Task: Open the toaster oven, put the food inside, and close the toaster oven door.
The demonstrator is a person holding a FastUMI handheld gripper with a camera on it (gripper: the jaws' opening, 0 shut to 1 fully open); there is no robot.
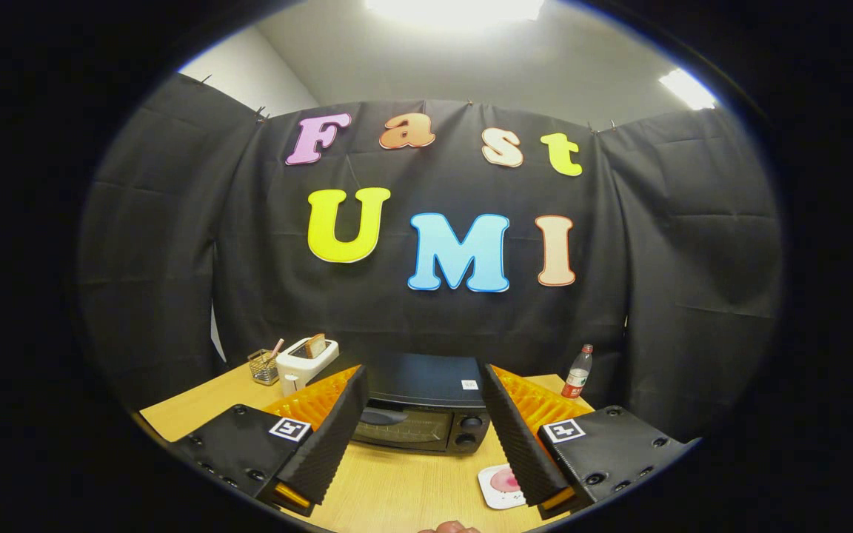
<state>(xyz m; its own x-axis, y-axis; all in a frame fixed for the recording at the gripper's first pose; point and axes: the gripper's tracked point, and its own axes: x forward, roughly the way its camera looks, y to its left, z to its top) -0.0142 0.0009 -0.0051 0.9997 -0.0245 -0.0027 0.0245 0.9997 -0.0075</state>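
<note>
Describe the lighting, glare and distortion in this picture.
Gripper view: ceiling lights blow out to white glare; fisheye bends the table edges and cloth wall; the toaster oven, door shut, sits sharp between the open gripper fingers; its glass is dim, the inside unreadable.

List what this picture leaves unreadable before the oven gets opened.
- Food on the plate: partly covered by a finger of the open hand-held gripper.
- Toaster oven sides: hidden behind both fingers.
- Oven interior: door glass too dark.
- Wire basket contents: too small.
</note>
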